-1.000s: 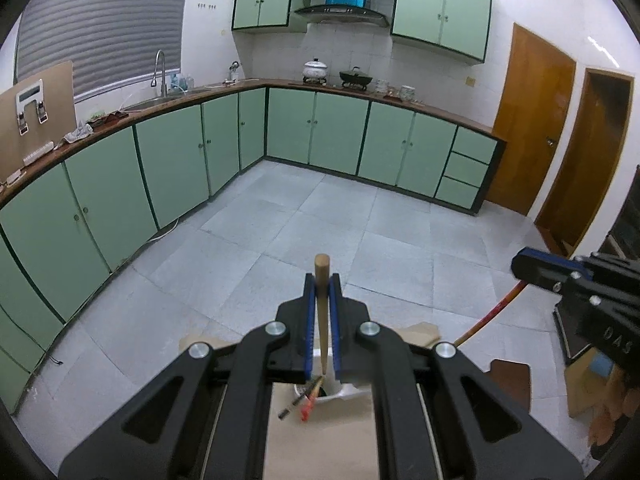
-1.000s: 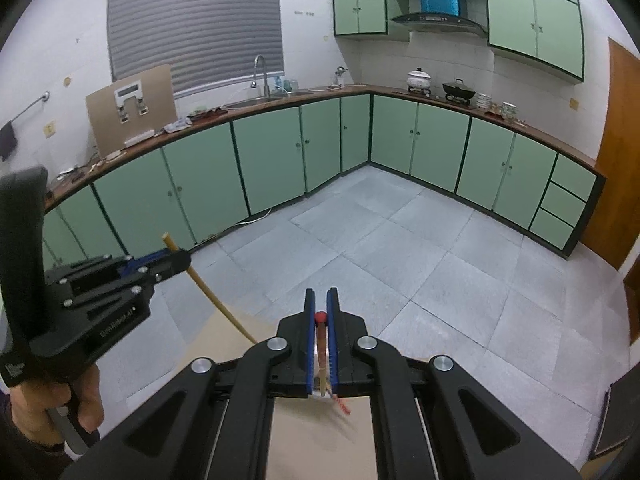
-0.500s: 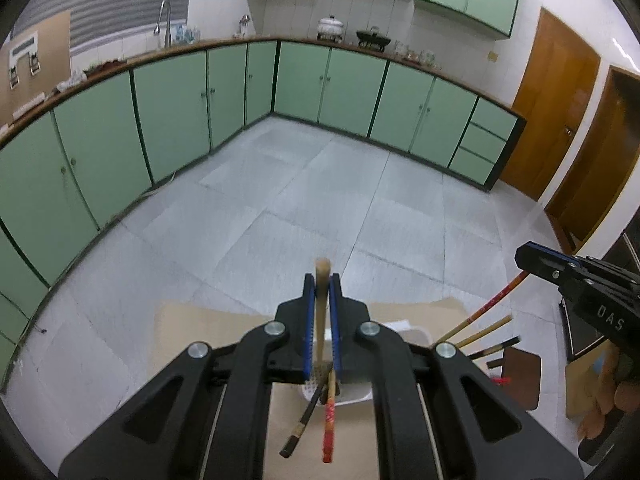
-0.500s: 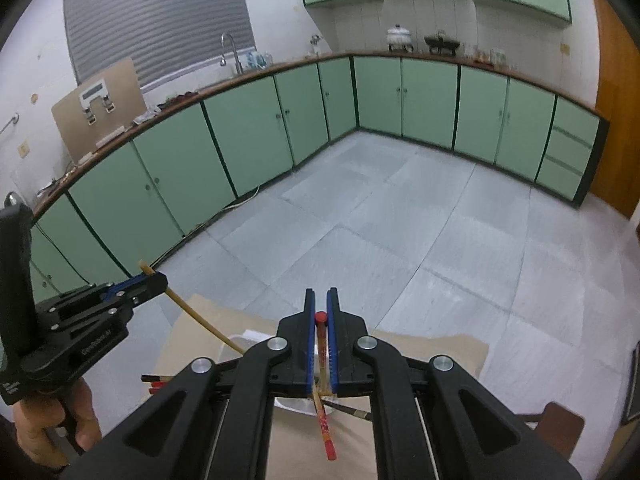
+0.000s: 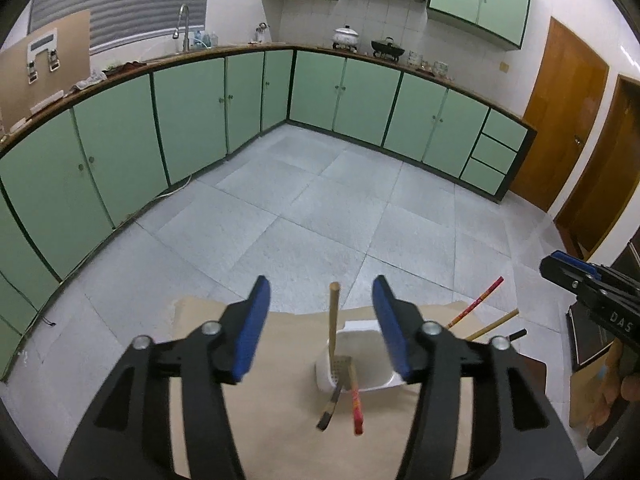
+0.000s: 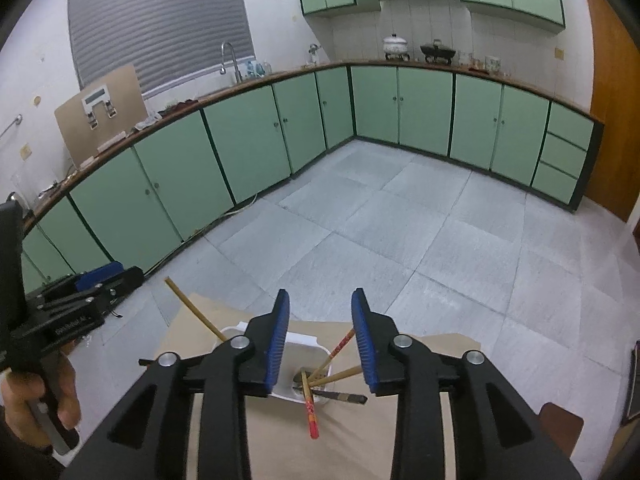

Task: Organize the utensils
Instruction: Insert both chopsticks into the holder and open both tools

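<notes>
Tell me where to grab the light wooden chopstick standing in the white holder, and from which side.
Grip the wooden chopstick on its bare upper shaft, just below the top end, coming from above. It stands almost upright in the holder, clear of the other sticks. The opening left gripper already straddles it without touching; its lower end is crowded inside.
</notes>
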